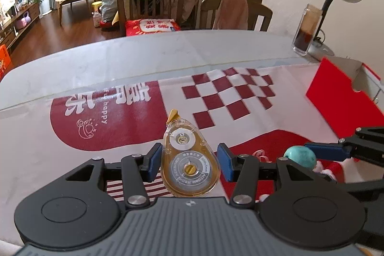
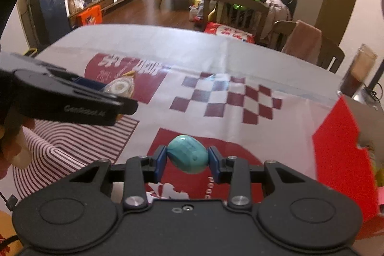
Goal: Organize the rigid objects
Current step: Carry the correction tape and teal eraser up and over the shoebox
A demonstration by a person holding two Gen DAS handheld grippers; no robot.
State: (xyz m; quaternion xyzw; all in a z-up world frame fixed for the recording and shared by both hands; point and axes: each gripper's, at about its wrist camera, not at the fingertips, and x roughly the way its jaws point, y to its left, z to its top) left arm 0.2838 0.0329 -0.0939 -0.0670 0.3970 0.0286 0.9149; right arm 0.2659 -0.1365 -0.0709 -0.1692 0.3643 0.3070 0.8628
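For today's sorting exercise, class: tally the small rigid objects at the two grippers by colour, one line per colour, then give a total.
Amber and clear: 1, the correction tape dispenser, between the open jaws of the left gripper.
Turquoise: 1, the egg-shaped stone, clamped in the right gripper.
Total: 2

We see our left gripper [image 1: 189, 161] with blue pads on both sides of an amber, teardrop-shaped clear-plastic correction tape dispenser [image 1: 189, 163]; contact unclear. To the right, our right gripper's blue finger [image 1: 328, 151] touches a turquoise egg-shaped stone [image 1: 300, 157], above a red-and-white printed cloth [image 1: 120, 126].
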